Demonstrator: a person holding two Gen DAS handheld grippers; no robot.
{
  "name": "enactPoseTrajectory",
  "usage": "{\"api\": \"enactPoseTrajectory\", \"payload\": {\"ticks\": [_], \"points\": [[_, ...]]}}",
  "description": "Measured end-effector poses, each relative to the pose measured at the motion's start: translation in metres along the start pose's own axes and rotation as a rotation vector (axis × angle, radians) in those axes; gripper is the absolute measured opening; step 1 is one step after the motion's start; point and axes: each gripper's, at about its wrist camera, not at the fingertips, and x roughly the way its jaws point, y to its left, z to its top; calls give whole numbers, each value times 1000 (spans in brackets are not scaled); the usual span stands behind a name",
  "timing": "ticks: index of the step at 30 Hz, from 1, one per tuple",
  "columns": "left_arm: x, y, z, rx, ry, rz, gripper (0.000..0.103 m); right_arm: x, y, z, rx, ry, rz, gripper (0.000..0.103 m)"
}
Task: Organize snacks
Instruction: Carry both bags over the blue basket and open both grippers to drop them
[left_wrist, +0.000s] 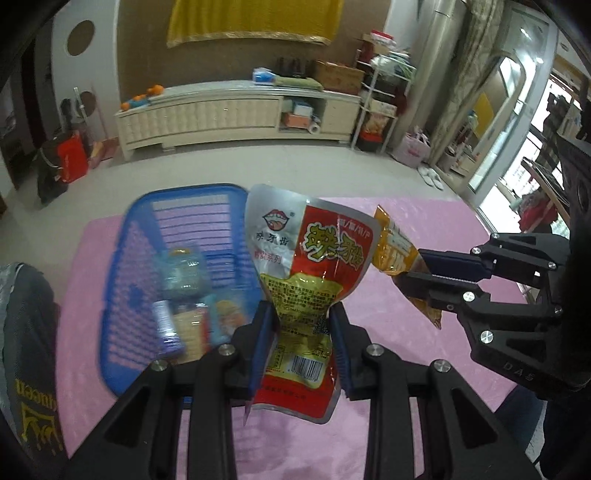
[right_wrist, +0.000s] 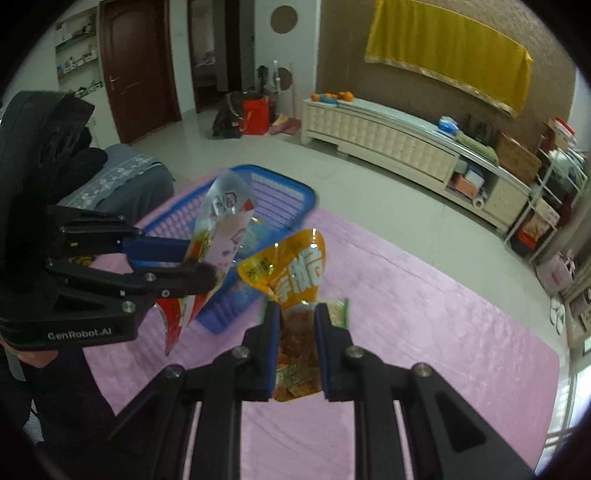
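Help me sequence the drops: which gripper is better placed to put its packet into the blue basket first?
Probably the left gripper: its red packet hangs beside the blue basket, while the right gripper holds its orange packet further out over the pink cloth.

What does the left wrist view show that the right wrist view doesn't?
Left wrist only: the red packet's printed front with its barcode, the snacks lying inside the blue basket, white slippers by the window.

Right wrist only: a green packet on the mat behind the orange one, a dark door, a grey cushion.

Both: left claw shut on the red packet, right claw shut on the orange packet, both packets off the pink mat, basket, white cabinet, yellow cloth.
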Motion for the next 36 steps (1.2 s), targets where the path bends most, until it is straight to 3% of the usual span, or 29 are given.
{"api": "enactPoseTrajectory", "payload": {"ticks": [11, 22, 27, 30, 31, 32, 36], "points": [[-17, 81, 0, -85, 21, 81, 29, 43, 58, 41, -62, 3, 56, 22], [3, 110, 9, -123, 65, 107, 30, 97, 66, 60, -63, 49, 18, 23], [11, 116, 12, -140, 75, 106, 30, 116, 68, 71, -73, 59, -37, 24], [14, 120, 13, -141, 81, 101, 30, 130, 64, 82, -68, 66, -144, 53], [15, 119, 14, -141, 82, 101, 30, 136, 62, 85, -62, 78, -164, 74], [14, 117, 14, -139, 83, 102, 30, 139, 61, 86, -57, 83, -171, 87], [12, 111, 13, -114, 78, 109, 30, 134, 56, 81, -30, 57, -189, 93]]}}
